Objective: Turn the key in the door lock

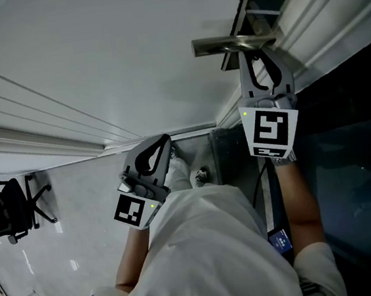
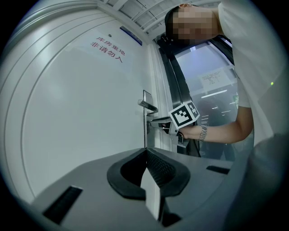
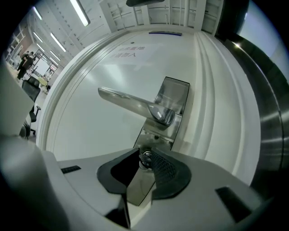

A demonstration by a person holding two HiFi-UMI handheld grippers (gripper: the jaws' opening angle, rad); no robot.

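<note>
— What does the right gripper [image 3: 144,155] have?

— The key [image 3: 145,159]. Its jaws are clamped on the key's head, which sits right between the tips with a pad pressing on each side.

— And where is the key itself?

— In the lock, at the lower end of the metal plate [image 3: 174,97]. That puts it just beneath the lever handle [image 3: 131,103], on the white door [image 3: 81,126]. The gripper points straight at the door, and in its own view the plate and handle slant.

— The left gripper [image 2: 145,152]?

— Its jaws are together with nothing between them. It is held well apart from the lock, back by the person's body and facing the door. Its view shows the person's hand [image 2: 192,134] holding the right gripper up against the plate under the handle.
</note>
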